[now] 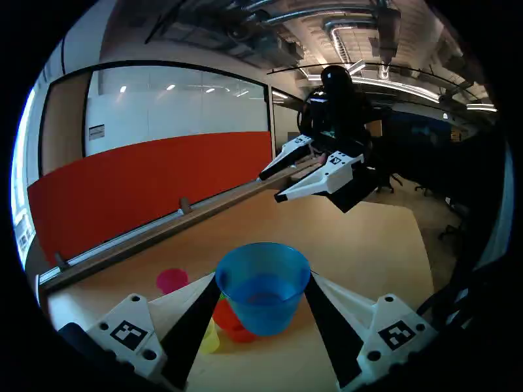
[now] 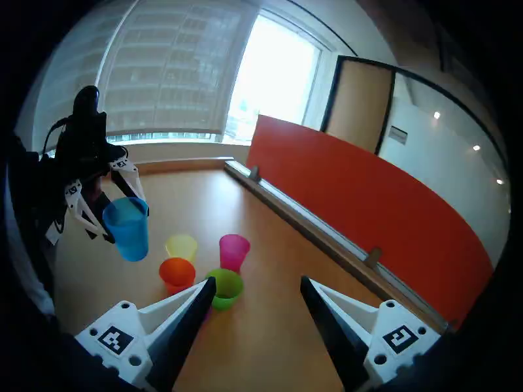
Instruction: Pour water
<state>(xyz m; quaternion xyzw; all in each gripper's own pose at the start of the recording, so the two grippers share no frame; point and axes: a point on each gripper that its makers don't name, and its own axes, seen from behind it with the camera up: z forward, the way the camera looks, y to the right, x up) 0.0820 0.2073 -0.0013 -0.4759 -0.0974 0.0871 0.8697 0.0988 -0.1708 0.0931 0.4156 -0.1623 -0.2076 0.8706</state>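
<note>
A translucent blue cup (image 1: 263, 294) hangs above the wooden table (image 1: 366, 248), upright, with a darker level of water showing inside. My left gripper (image 1: 261, 281) is shut on its sides. In the right gripper view the same blue cup (image 2: 127, 228) hangs at the left in the left gripper (image 2: 124, 219), above and left of the other cups. On the table stand a yellow cup (image 2: 181, 247), a pink cup (image 2: 233, 251), an orange cup (image 2: 176, 274) and a green cup (image 2: 225, 288). My right gripper (image 2: 256, 282) is open and holds nothing, just behind the green cup.
A low rail (image 2: 307, 225) and a red partition wall (image 2: 366, 196) run along the table's far side. Bright windows (image 2: 274, 85) lie beyond the table end. In the left gripper view the right gripper (image 1: 269, 187) hovers farther off over the table, and office chairs (image 1: 425, 186) stand behind it.
</note>
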